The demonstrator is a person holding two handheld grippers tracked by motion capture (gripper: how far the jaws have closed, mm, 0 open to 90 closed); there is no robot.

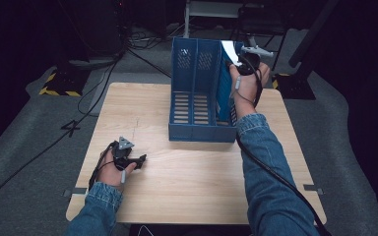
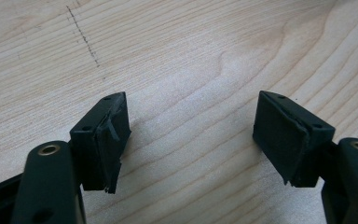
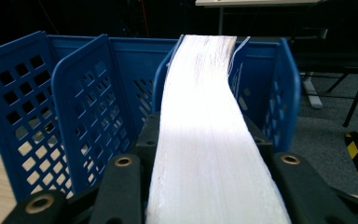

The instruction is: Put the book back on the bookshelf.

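— What's the room like?
— Dark all round. A grey carpet (image 1: pixel 24 147) covers the floor, with black cables (image 1: pixel 44 147) trailing across it.
— Any furniture?
— A light wooden table (image 1: pixel 187 182) in front, a pale table frame (image 1: pixel 211 12) at the back, and yellow-black striped bases (image 1: pixel 59 83) on the floor.

Two grippers are being seen: the left gripper (image 1: pixel 140 160) over the bare wood and the right gripper (image 1: pixel 236 61) at the far side. One blue file rack (image 1: pixel 197 105) is being counted on one wooden table (image 1: pixel 197 182), and three compartments are being counted in it, parted by two perforated dividers. One thick book (image 3: pixel 209 135), its white page edges showing, is being counted between the right gripper's jaws. Two denim sleeves are being counted as well.
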